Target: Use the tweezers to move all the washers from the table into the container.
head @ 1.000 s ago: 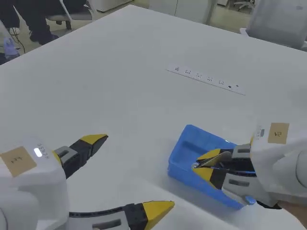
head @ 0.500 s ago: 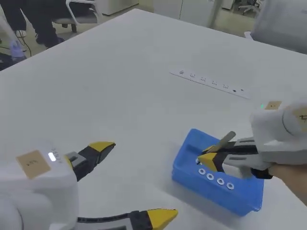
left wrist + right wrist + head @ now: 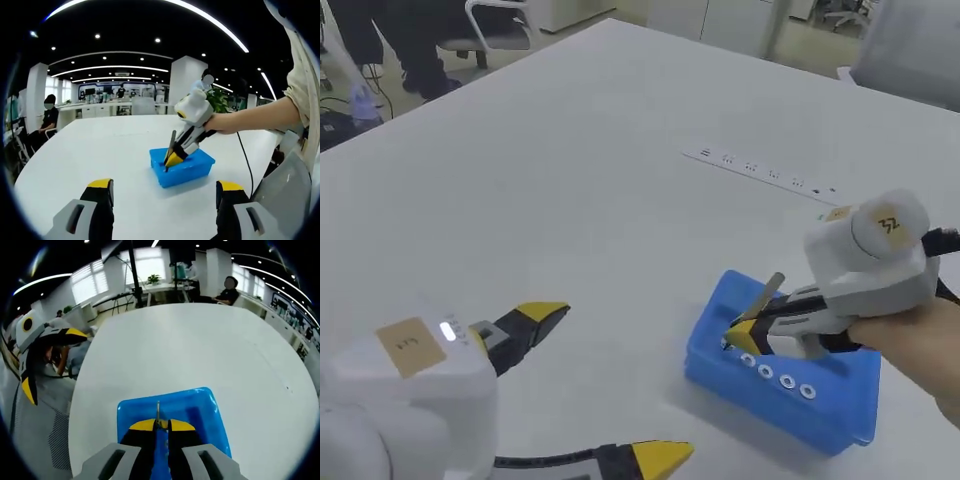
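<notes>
A blue container (image 3: 770, 408) sits on the white table at the right and holds several small white washers (image 3: 777, 376) in a row. My right gripper (image 3: 744, 338) is shut on grey tweezers (image 3: 767, 296) and tilts down over the container's left end. In the right gripper view the tweezers (image 3: 157, 411) poke out between the shut jaws over the container (image 3: 200, 410). My left gripper (image 3: 605, 385) stands open at the lower left, apart from the container, with nothing between its jaws. The left gripper view looks past its own open jaws at the container (image 3: 189, 175) and the right gripper (image 3: 192, 122).
A flat white power strip (image 3: 765, 172) lies across the table farther back. Bare white tabletop spreads to the left and centre. Office chairs (image 3: 505, 20) and a person stand beyond the far left edge. The left gripper (image 3: 40, 340) shows at the left of the right gripper view.
The right gripper has risen from lying low across the container to a steeper tilt over its left end, uncovering the washers inside. The left gripper has barely moved.
</notes>
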The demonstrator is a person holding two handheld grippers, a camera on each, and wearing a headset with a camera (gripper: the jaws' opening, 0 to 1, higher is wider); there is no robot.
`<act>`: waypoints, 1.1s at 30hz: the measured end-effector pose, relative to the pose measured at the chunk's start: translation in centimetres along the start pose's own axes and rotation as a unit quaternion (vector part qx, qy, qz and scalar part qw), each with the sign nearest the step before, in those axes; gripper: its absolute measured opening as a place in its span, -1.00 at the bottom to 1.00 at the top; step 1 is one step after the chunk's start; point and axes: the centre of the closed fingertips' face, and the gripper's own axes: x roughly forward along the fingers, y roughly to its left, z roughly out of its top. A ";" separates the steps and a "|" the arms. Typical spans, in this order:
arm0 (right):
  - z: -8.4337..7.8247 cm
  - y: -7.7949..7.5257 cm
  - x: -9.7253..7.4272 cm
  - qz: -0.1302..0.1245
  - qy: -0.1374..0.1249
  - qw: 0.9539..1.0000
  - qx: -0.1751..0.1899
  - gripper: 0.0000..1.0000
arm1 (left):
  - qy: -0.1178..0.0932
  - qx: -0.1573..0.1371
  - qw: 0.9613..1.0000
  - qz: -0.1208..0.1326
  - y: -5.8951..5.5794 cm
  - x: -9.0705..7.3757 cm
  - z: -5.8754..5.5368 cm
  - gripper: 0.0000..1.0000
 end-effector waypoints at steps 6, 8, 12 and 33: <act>-0.2 -0.1 0.2 0.002 0.006 1.000 -0.005 -0.90 | 0.002 0.002 1.000 0.001 0.1 0.0 -0.1 0.71; -0.2 -0.1 0.3 0.002 0.007 1.000 -0.003 -0.90 | 0.002 0.003 1.000 0.002 0.1 0.0 -0.1 0.71; -0.3 -0.2 0.3 0.001 0.011 1.000 -0.008 -0.90 | 0.003 0.004 1.000 0.002 0.1 0.0 -0.1 0.71; 2.6 3.1 -7.2 -0.044 -0.050 0.996 -0.054 -0.90 | -0.015 -0.014 0.998 -0.055 -1.9 -0.2 0.7 0.68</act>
